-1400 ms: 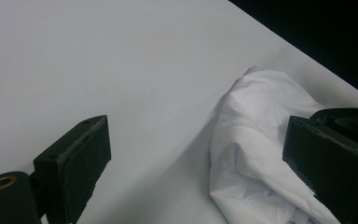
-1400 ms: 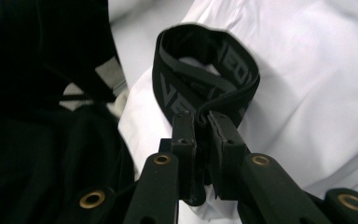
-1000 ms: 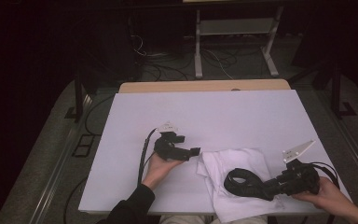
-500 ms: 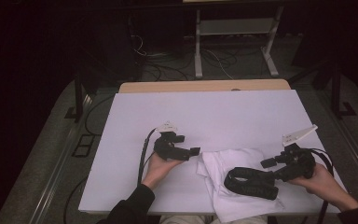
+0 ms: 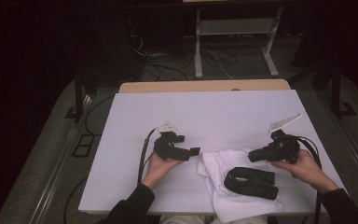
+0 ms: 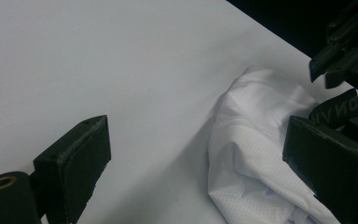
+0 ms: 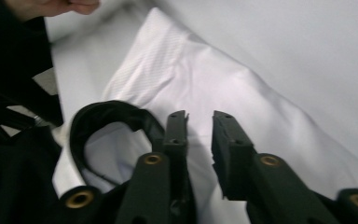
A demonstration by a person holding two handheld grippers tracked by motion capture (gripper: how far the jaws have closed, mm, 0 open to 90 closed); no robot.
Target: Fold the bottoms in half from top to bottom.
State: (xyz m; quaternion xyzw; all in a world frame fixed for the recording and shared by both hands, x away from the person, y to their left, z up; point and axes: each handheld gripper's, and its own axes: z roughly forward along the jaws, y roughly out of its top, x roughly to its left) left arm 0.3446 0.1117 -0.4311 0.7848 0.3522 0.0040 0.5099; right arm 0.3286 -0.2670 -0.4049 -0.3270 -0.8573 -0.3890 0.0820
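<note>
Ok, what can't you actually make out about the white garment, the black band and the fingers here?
- White garment: high view, near edge cut off by the frame; the black band covers its middle.
- Band lettering: left gripper view, partly behind the left gripper's finger.
- Right gripper: right gripper view, fingers nearly together, nothing between them.
</note>
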